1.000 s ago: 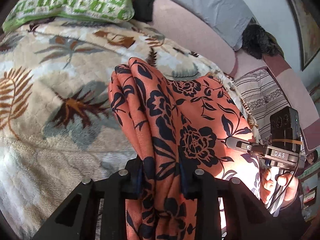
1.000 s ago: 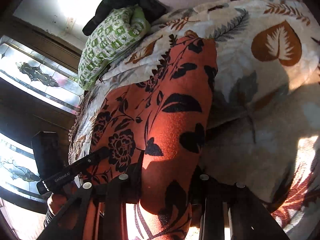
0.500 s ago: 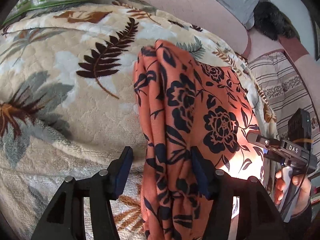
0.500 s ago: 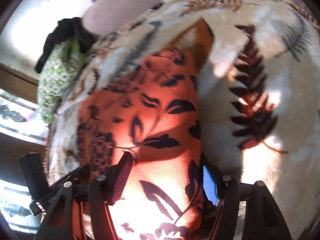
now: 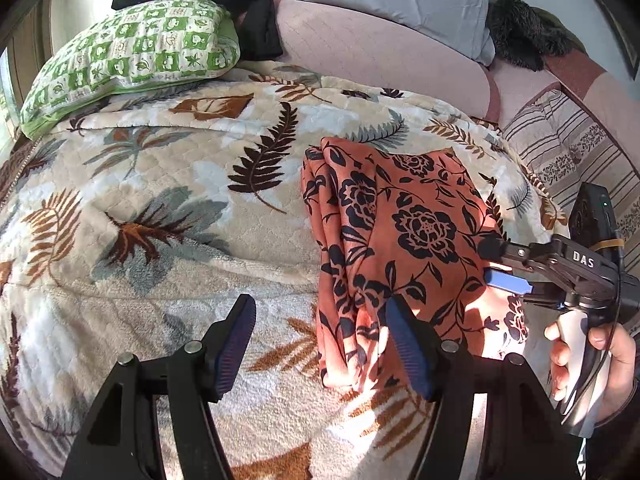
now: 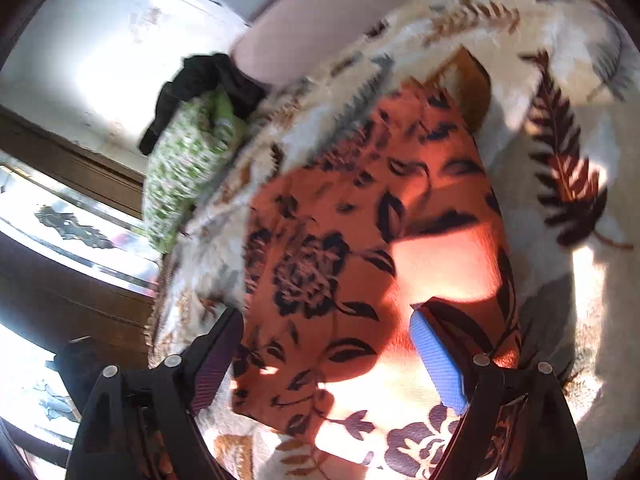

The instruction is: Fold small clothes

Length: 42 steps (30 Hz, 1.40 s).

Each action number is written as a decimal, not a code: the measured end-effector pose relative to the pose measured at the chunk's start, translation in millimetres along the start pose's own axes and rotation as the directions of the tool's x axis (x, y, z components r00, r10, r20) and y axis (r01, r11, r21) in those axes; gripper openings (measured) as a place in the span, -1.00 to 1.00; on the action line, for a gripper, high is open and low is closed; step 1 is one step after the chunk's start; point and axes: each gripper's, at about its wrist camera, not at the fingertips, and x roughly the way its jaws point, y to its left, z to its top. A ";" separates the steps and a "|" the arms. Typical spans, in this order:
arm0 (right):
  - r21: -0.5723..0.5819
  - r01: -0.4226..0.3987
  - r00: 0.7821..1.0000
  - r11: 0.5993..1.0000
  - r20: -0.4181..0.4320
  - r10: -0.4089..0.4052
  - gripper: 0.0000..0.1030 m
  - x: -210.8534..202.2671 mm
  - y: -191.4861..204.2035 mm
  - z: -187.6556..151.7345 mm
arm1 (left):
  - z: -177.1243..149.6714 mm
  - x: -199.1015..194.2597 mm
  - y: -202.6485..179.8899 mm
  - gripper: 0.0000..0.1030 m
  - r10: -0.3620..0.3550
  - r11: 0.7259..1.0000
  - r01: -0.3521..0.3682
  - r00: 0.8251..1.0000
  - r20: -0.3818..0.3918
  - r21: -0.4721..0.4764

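Orange flowered cloth (image 5: 400,240) lies folded on the leaf-print blanket (image 5: 140,220), released there so the fold can settle. Left tongs (image 5: 320,344) have just been opening, nothing clamped. Right tongs (image 6: 332,356) have also been opening: spread above the cloth, pads clear.

We look from each wrist, forward and steeply down along the tool's two fingers, close over the bed (image 5: 132,200). The left view faces the headboard (image 5: 380,52) and catches the right tool (image 5: 500,266) at its right edge. The right view, blurred, faces the window (image 6: 60,220). Both share the orange cloth (image 5: 404,232), the green pillow (image 5: 132,52) and the blanket (image 6: 560,92).
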 end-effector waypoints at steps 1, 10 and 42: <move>0.002 0.011 1.000 1.000 0.027 -0.012 0.70 -4.3 1.6 -4.7 | -1.9 -7.5 -3.5 0.45 0.021 1.000 -0.021 1.000 0.006 0.014; -0.223 0.232 0.941 0.947 0.296 -0.161 0.98 -101.0 60.6 -59.5 | -11.7 -67.5 -25.6 0.66 0.118 0.991 -0.125 0.985 0.127 0.046; -0.238 0.547 0.812 0.803 0.385 -0.439 0.99 -135.2 75.7 -129.5 | -30.2 -86.0 -55.9 0.73 0.346 0.931 -0.360 0.922 0.174 0.059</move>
